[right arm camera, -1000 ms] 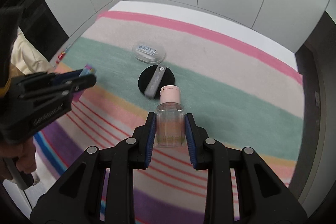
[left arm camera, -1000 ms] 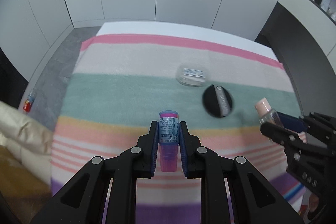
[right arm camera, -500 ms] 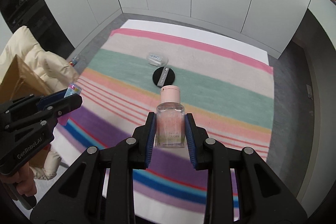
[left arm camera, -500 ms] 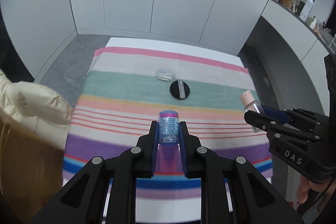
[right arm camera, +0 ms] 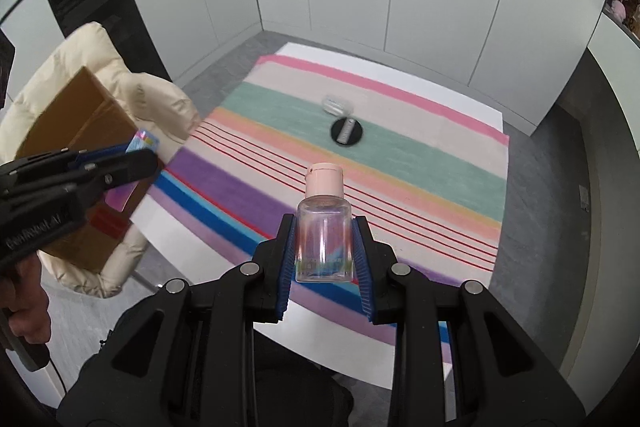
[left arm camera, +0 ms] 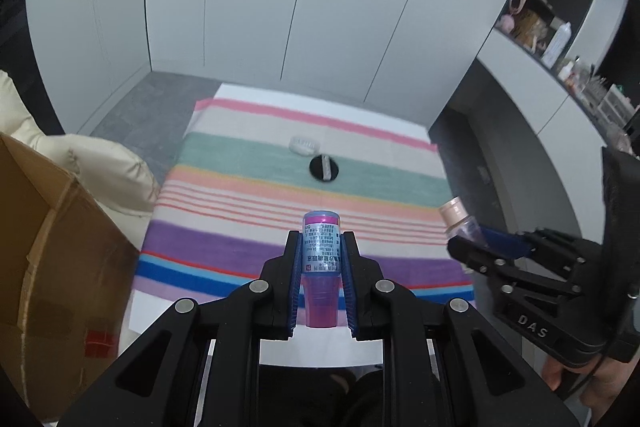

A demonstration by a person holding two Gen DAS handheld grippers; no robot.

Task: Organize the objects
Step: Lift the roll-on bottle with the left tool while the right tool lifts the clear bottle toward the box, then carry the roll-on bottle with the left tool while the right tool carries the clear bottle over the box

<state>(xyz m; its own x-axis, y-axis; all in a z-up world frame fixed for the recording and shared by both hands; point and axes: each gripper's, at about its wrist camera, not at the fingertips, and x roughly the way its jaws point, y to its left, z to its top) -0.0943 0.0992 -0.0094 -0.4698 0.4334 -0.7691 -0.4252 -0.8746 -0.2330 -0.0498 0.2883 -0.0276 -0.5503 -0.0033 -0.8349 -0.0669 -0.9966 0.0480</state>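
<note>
My left gripper (left arm camera: 321, 241) is shut on a small pink-purple bottle with a printed blue label (left arm camera: 321, 247), held upright well above the striped cloth (left arm camera: 256, 183). My right gripper (right arm camera: 324, 223) is shut on a clear square bottle with a pale pink cap (right arm camera: 324, 223). On the green stripe far below lie a black round pad with a grey strap (left arm camera: 324, 167) and a small clear lidded case (left arm camera: 304, 145). The same black pad (right arm camera: 346, 132) and clear case (right arm camera: 338, 104) show in the right wrist view. Each gripper appears at the edge of the other's view.
A brown cardboard box (left arm camera: 48, 247) stands at the left, off the table, with a cream padded jacket (left arm camera: 100, 171) behind it. White cabinet doors close the far side. Shelves with small items (left arm camera: 560, 43) run along the right wall. Grey floor surrounds the table.
Both grippers have risen and pulled back from the table with their bottles still held; the cloth and the items on it look smaller, and the cardboard box has come into view at the left.
</note>
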